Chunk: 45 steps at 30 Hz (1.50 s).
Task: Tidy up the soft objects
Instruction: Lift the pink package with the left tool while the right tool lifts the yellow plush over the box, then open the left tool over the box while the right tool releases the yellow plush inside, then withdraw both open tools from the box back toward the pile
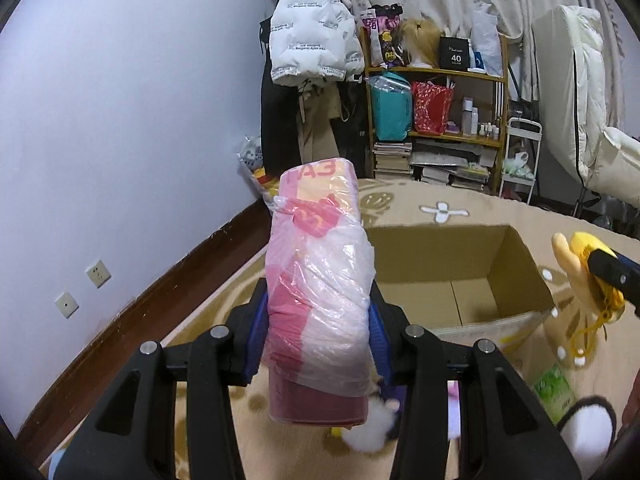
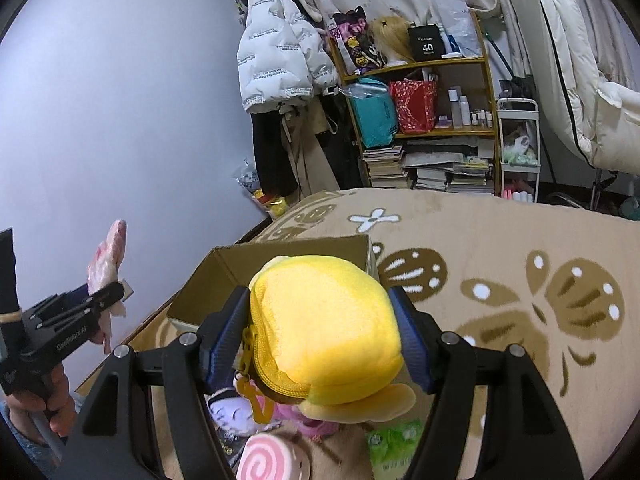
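Observation:
My left gripper (image 1: 318, 316) is shut on a pink pack wrapped in clear plastic (image 1: 320, 280), held upright above the beige rug, left of an open cardboard box (image 1: 516, 256). My right gripper (image 2: 320, 328) is shut on a yellow plush pouch with a zipper (image 2: 324, 324), held above the near edge of the box (image 2: 240, 256). The right gripper and yellow plush (image 1: 580, 272) show at the right edge of the left wrist view. The left gripper and pink pack (image 2: 108, 256) show at the left of the right wrist view.
Loose soft items lie on the rug below: a pink swirl cushion (image 2: 268, 460), a green tissue pack (image 2: 394, 448), a white-faced doll (image 2: 232, 412), white fluff (image 1: 368, 436). A cluttered shelf (image 1: 436, 120), hanging coats (image 1: 308, 40) and a wall stand behind.

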Each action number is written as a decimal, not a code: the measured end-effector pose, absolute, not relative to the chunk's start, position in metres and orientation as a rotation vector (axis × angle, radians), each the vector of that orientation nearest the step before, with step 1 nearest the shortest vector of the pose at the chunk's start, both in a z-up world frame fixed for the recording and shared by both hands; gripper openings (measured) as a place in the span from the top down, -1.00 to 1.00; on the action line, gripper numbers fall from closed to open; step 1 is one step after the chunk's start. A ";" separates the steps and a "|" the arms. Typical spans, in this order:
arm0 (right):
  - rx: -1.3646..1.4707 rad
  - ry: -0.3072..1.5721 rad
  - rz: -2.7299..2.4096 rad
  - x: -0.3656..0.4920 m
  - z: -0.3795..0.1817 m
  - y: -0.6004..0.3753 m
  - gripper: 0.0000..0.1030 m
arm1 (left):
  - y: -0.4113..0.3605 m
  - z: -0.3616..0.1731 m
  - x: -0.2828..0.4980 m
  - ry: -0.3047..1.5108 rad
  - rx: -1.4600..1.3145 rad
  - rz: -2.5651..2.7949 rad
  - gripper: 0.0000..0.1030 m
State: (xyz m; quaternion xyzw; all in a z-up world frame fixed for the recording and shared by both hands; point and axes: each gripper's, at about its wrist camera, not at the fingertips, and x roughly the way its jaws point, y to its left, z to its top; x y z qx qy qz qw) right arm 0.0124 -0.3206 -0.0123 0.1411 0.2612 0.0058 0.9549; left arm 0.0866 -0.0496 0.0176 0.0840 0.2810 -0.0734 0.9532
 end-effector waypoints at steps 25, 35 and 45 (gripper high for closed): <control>0.214 0.619 0.150 0.107 -0.056 -0.317 -0.50 | -0.114 -0.044 0.172 0.741 0.284 -0.236 0.16; 0.225 0.639 0.140 0.110 -0.059 -0.319 -0.76 | -0.113 -0.044 0.166 0.747 0.288 -0.202 -0.13; 0.208 0.648 0.111 0.085 -0.042 -0.309 -1.00 | -0.080 -0.026 0.147 0.748 0.248 -0.191 -0.80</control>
